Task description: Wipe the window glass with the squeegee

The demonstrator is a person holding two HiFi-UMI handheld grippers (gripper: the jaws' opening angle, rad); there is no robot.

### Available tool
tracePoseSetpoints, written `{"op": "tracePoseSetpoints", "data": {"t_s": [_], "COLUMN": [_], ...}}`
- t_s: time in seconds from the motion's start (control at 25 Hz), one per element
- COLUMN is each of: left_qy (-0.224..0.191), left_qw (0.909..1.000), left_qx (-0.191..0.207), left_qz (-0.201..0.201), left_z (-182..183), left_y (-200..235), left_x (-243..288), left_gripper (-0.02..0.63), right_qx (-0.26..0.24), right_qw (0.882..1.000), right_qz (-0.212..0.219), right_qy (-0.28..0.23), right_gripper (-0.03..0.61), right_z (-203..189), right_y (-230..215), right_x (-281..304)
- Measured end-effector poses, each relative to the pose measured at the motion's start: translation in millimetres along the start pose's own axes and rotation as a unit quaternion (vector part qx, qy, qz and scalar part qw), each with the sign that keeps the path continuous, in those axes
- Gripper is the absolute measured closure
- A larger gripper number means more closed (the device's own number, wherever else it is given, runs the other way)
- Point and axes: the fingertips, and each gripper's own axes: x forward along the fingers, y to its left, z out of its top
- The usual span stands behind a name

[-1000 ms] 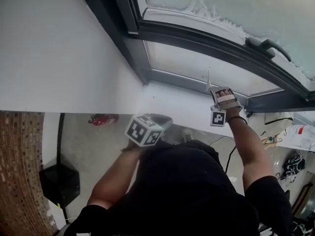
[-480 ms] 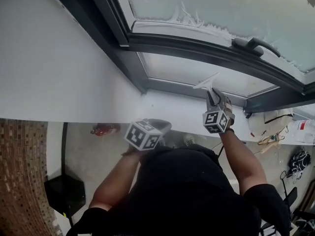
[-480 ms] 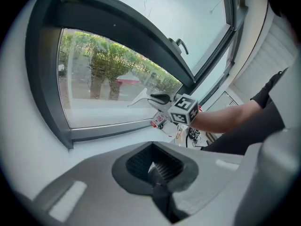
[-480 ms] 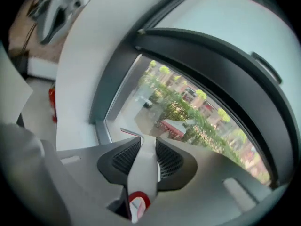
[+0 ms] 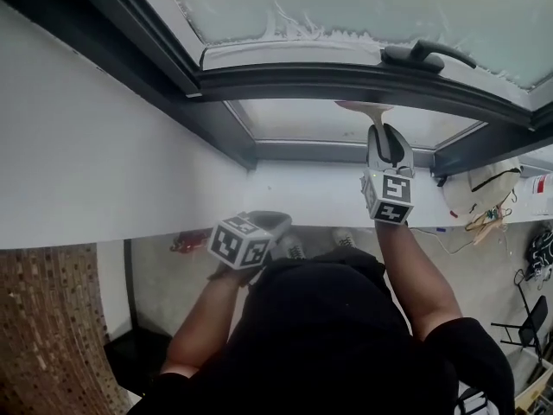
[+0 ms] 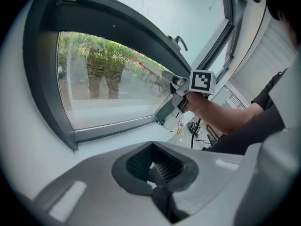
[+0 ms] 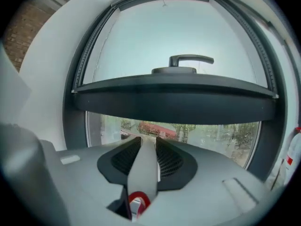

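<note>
Fingers, right gripper: clamped on the squeegee handle. The pale grip runs up between the pads, with a red tab at its base.
Fingers, left gripper: closed together on nothing, held low at the lower middle of the head view, near the person's torso.
Squeegee place: its blade sits at upper centre of the head view, at the top of the lower window glass, just beneath the dark crossbar that carries the window handle.
Handling: probably light, with a stiff plastic body and likely a soft rubber lip that flexes. The smooth handle could twist in the grip under pressure.
Where to hold: mid-handle, square to the blade — as it sits now.
Step, as judged: set for a downward pull across the pane.
</note>
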Motion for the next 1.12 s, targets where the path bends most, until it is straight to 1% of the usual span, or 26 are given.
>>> {"op": "tracePoseSetpoints", "data": {"t_s": [0.12,0.24,0.4,0.52,0.68,0.84,0.92,1.12], "left_qy": [0.009,0.000,0.003,0.013,0.004,0.009,0.007,-0.010], "left_qw": [0.9998,0.9994,0.9987,0.9987,0.9991,0.9989,0.9989,0.9990], "left_qx": [0.013,0.032,0.048,0.046,0.035,0.028,0.030,0.031], "left_qz": [-0.011,-0.016,-0.017,-0.017,-0.023,-0.037,-0.037,-0.029], "left_z": [-5.3,-8.1,-16.8,-26.4,-30.9,-34.0,-33.2,-24.9], "left_y": [-2.7,0.0,9.3,14.5,15.5,8.8,8.3,7.1], "left_x": [-0.7,-3.9,-7.4,-6.1,-2.2,4.7,6.6,3.3], "left_gripper": [0.614,0.614,0.614,0.614,0.614,0.614,0.614,0.614], "right_qx": [-0.005,-0.012,0.006,-0.013,-0.025,-0.047,-0.055,-0.046], "right_qw": [1.000,0.999,0.999,0.998,0.998,0.997,0.997,0.997], "right_qz": [-0.016,-0.038,-0.044,-0.054,-0.059,-0.063,-0.059,-0.050], "right_qy": [-0.016,-0.017,-0.019,-0.019,-0.013,0.001,0.011,0.041], "right_gripper": [0.454,0.454,0.454,0.454,0.454,0.454,0.454,0.454], "right_z": [17.4,19.8,33.8,33.0,33.9,22.7,13.4,-19.7], "right_y": [2.6,1.6,15.6,14.3,15.7,9.9,9.9,10.2], "right_x": [2.0,5.3,7.8,10.4,12.0,14.7,16.4,21.8]}}
